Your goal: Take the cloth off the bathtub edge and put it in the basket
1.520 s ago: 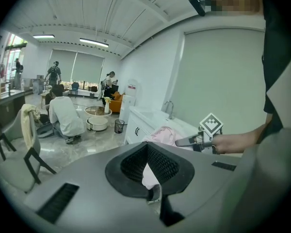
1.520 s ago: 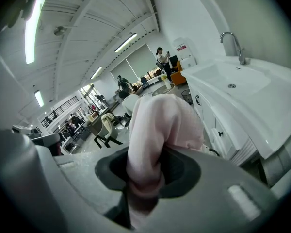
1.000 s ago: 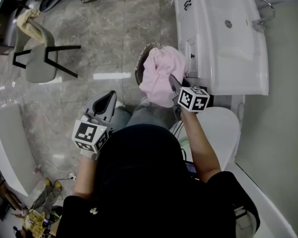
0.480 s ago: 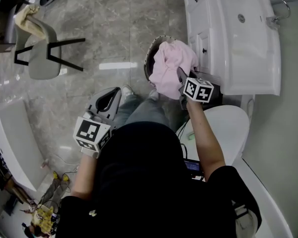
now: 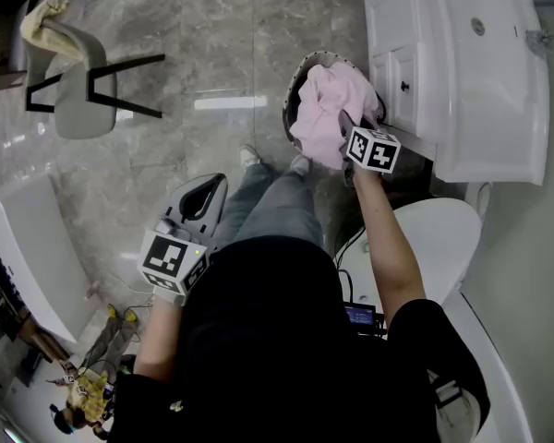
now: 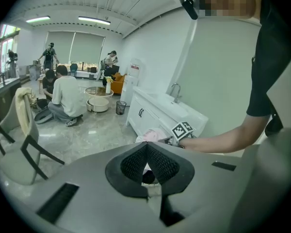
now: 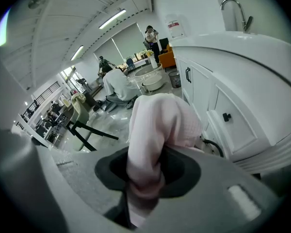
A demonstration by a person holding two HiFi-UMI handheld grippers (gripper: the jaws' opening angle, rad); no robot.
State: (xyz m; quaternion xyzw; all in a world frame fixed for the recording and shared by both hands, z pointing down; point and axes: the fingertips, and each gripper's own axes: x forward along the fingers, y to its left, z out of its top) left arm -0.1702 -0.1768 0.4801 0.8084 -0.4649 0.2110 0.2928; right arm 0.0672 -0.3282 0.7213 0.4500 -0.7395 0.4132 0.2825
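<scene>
Nearest the person's body, the left tool (image 5: 208, 188) hangs idle by the knee, its jaw tips pressed together on nothing, well apart from the work. Further out, the right tool (image 5: 347, 129) points steeply down and is clenched on a twisted fold of the pink cloth (image 5: 321, 109), which wells up between the jaws and bunches over the mouth of the basket (image 5: 304, 64) on the floor, just beside the white cabinet (image 5: 443, 72). Whether the cloth's lower end already rests inside, I cannot tell. To finish well, I'd say sink the bundle until its bulk sits below the rim, centred so no flap drapes over the edge towards the cabinet, then spread the jaws fully and draw straight up. The fold is wedged deep between the pads, so it may cling and drag back out.
</scene>
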